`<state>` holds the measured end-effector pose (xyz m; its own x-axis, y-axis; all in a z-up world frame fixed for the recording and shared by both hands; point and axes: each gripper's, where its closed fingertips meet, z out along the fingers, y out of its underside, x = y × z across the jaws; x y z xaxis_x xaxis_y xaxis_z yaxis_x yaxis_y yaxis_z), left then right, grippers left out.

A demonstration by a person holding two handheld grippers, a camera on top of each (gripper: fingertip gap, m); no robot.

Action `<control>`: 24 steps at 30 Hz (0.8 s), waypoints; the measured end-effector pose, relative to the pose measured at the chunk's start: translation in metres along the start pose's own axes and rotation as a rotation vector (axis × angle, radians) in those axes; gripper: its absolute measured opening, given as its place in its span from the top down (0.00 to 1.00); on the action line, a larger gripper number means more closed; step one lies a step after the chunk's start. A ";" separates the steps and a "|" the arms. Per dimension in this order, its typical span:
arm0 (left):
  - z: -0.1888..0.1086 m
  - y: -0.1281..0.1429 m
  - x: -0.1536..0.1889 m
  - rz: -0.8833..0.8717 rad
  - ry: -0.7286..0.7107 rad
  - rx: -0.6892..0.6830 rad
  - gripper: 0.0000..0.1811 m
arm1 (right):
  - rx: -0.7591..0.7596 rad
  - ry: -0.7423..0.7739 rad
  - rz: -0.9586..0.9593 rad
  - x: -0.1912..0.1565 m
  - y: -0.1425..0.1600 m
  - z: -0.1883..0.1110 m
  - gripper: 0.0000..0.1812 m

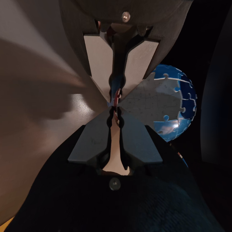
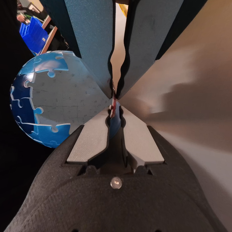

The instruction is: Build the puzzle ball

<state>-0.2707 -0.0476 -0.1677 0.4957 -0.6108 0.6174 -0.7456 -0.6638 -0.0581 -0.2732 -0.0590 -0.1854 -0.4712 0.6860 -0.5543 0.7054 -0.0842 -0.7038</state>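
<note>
The partly built puzzle ball (image 1: 175,100) has a glossy blue shell and a large opening showing its grey inside. It sits right of the fingers in the left wrist view and left of them in the right wrist view (image 2: 50,100). The two grippers meet tip to tip. My left gripper (image 1: 114,110) is shut on a thin red, white and blue puzzle piece (image 1: 117,95) seen edge-on. My right gripper (image 2: 114,108) is shut on the puzzle piece (image 2: 113,105) from the opposite side. I cannot tell whether the piece joins the ball.
A pale tan tabletop (image 2: 175,87) lies under the grippers, with their shadows on it. A blue crate (image 2: 33,33) stands on shelving in the dark background. A yellow object (image 2: 123,11) shows between the far fingers. Only a small space, under 4 cm, lies between the two pairs of fingers.
</note>
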 end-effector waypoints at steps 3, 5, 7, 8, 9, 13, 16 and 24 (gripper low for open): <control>0.000 0.001 0.000 0.003 -0.006 -0.001 0.98 | -0.001 0.006 -0.014 0.000 0.000 0.000 0.99; 0.000 0.001 0.000 0.001 -0.006 -0.002 0.98 | -0.001 0.008 -0.019 0.000 0.000 0.000 0.99; 0.000 0.000 0.001 0.005 -0.008 -0.003 0.98 | 0.000 0.013 -0.025 -0.001 0.000 0.000 0.99; 0.000 0.000 0.000 0.005 -0.010 -0.004 0.98 | 0.000 0.019 -0.030 0.000 0.000 0.000 0.99; 0.000 0.001 0.001 0.005 -0.010 -0.004 0.98 | 0.000 0.027 -0.037 0.000 0.000 0.001 0.99; 0.001 0.002 0.000 -0.013 -0.002 -0.001 0.98 | -0.005 0.047 -0.041 0.000 0.001 0.002 0.99; 0.002 0.002 -0.001 -0.025 -0.004 0.000 0.98 | -0.006 0.054 -0.020 0.002 0.001 0.003 0.99; 0.001 0.003 -0.003 -0.026 -0.014 -0.005 0.98 | 0.009 0.056 0.004 0.003 0.000 0.004 0.99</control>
<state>-0.2741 -0.0483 -0.1706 0.5212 -0.5996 0.6073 -0.7348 -0.6772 -0.0380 -0.2772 -0.0596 -0.1888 -0.4377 0.7252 -0.5315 0.7024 -0.0932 -0.7056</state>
